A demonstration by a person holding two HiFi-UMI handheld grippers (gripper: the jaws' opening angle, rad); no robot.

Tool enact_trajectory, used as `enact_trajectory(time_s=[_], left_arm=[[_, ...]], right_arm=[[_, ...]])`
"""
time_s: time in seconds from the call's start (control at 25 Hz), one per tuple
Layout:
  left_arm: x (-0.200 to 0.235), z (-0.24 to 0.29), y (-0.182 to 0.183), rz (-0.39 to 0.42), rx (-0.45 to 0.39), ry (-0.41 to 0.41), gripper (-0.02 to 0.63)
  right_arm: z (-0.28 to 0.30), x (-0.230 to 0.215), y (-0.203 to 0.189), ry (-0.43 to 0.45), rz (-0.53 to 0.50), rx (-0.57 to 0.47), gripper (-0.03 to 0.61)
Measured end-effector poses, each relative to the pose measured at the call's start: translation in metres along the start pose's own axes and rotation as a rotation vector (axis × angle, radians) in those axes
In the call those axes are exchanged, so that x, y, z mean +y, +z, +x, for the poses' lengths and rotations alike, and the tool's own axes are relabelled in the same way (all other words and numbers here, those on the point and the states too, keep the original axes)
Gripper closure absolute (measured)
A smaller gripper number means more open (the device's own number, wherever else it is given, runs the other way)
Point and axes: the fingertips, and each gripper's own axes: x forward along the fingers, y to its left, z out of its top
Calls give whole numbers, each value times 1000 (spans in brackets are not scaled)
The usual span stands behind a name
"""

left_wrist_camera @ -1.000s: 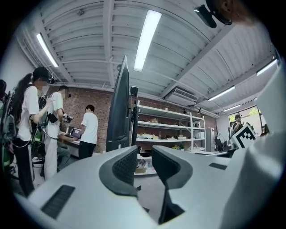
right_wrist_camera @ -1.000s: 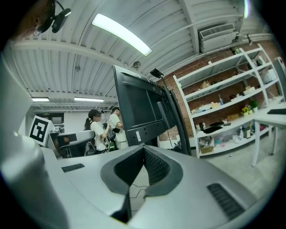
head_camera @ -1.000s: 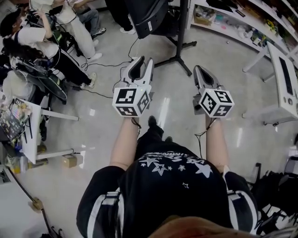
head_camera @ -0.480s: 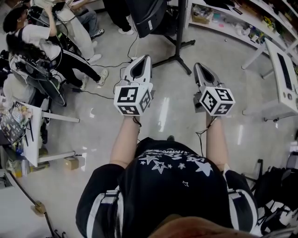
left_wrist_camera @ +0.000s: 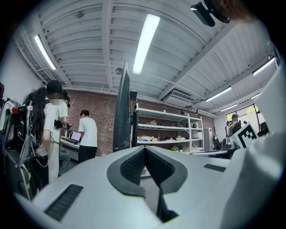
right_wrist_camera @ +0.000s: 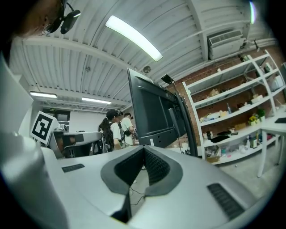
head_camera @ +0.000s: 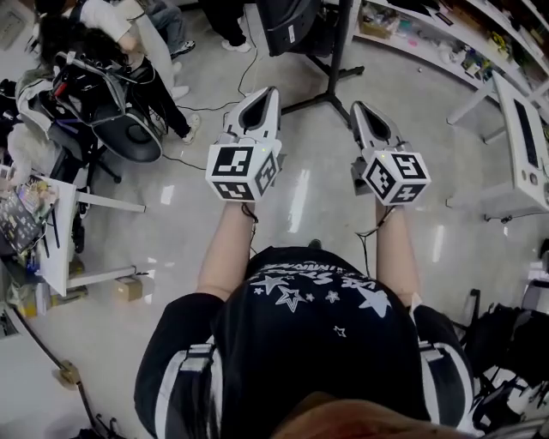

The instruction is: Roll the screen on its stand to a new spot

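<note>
The dark screen [head_camera: 287, 21] hangs on a black pole stand [head_camera: 341, 43] whose legs [head_camera: 322, 101] spread over the floor just ahead of me. In the left gripper view the screen [left_wrist_camera: 121, 116] shows edge-on; in the right gripper view its face [right_wrist_camera: 149, 112] and pole [right_wrist_camera: 190, 129] show. My left gripper [head_camera: 261, 96] is held level, short of the stand's legs, shut with nothing in it, its tips [left_wrist_camera: 145, 148] meeting. My right gripper [head_camera: 358, 110] sits beside it, right of the legs, also shut and empty [right_wrist_camera: 144, 148]. Neither touches the stand.
People with gear stand and sit at the far left [head_camera: 103, 60]. A white table [head_camera: 60, 231] is at the left, a white desk [head_camera: 523, 146] at the right, shelves [head_camera: 429, 34] at the back right. Cables [head_camera: 206, 107] trail over the floor; black bags [head_camera: 506, 343] lie lower right.
The left gripper's jaws, apart a second ago, have come together. Both grippers have moved forward toward the stand, and the stand sits closer in the head view.
</note>
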Motion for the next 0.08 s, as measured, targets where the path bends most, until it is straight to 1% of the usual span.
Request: enact_trajectory(time_s=[0.08], left_arm=[[3,-2,4,5,-4,-5,604]], right_arm=[[0,4,9,-5,-15,-35,572]])
